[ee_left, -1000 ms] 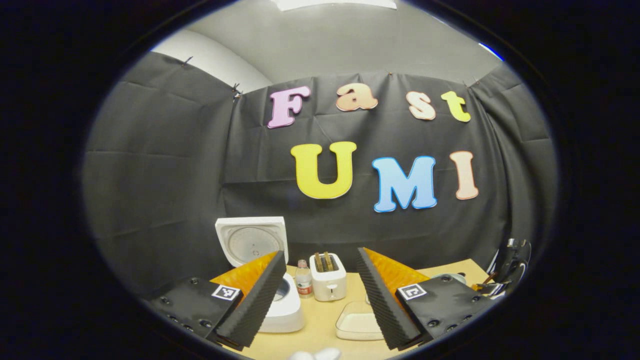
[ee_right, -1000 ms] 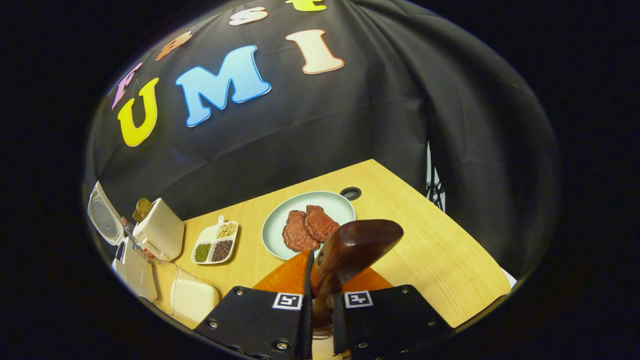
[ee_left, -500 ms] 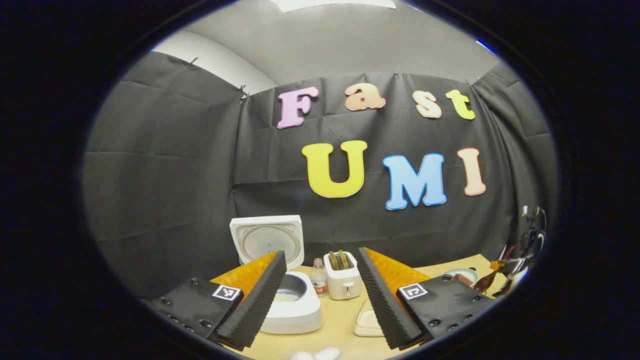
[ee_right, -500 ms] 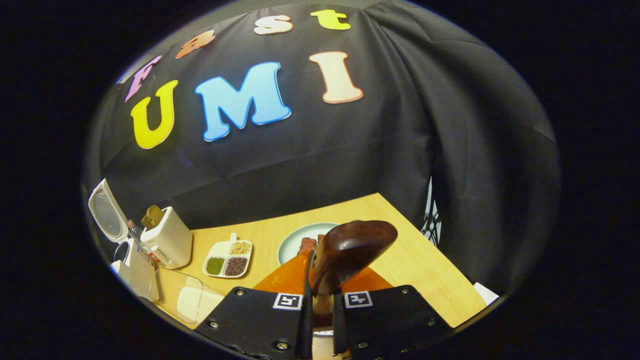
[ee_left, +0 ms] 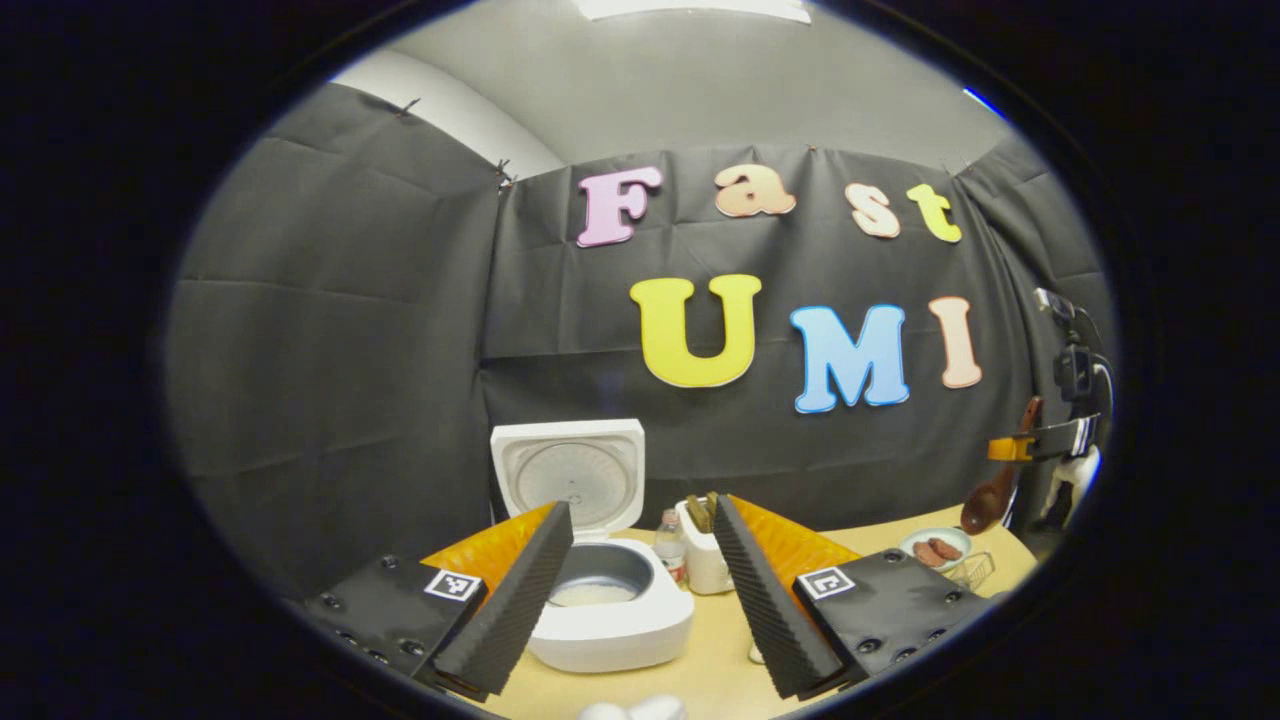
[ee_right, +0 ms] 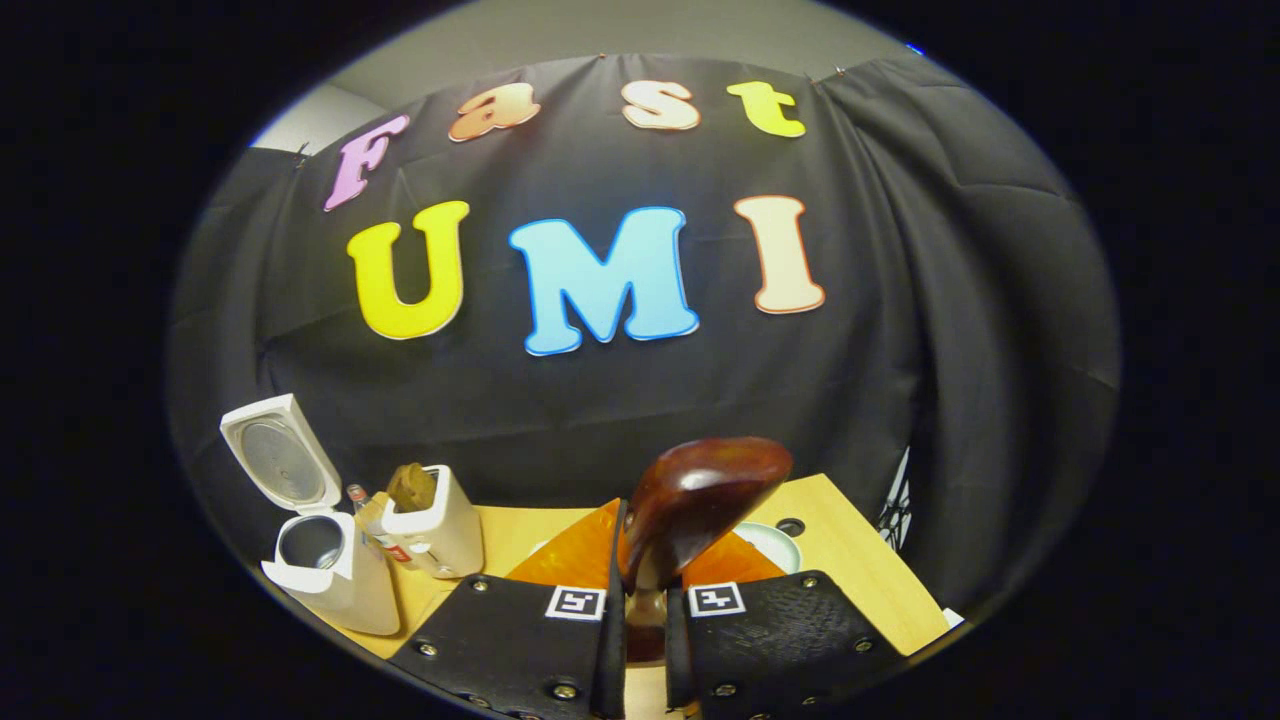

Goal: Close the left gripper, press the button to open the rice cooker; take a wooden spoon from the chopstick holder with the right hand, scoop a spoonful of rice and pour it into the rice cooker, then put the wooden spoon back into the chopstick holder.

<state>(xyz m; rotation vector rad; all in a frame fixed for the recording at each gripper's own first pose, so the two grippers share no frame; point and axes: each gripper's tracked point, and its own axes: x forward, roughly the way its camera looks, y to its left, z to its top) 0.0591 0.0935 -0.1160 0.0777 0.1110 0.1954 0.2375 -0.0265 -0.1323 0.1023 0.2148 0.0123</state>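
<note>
The white rice cooker [ee_left: 610, 620] stands open with its lid [ee_left: 570, 470] upright, and a little white rice lies in the pot. My left gripper [ee_left: 640, 590] is open and empty, with the cooker seen between its fingers. At the far right of the left gripper view, my right gripper [ee_left: 1050, 440] hangs above the table with the dark wooden spoon [ee_left: 990, 500] pointing down. In the right gripper view the right gripper [ee_right: 648, 585] is shut on the wooden spoon [ee_right: 700, 495], bowl end forward. The rice cooker [ee_right: 325, 565] sits low at the left.
A white toaster [ee_left: 705, 555] and a small bottle [ee_left: 668, 545] stand right of the cooker. A plate [ee_left: 935, 548] with meat and a small wire holder [ee_left: 965, 570] sit on the wooden table [ee_left: 880, 535] at the right. The toaster [ee_right: 440, 530] and a plate [ee_right: 775, 545] lie ahead.
The right gripper has risen well above the table with the spoon, its view tilting up and leftward. The left gripper has turned left, so the cooker now sits nearer the middle.
</note>
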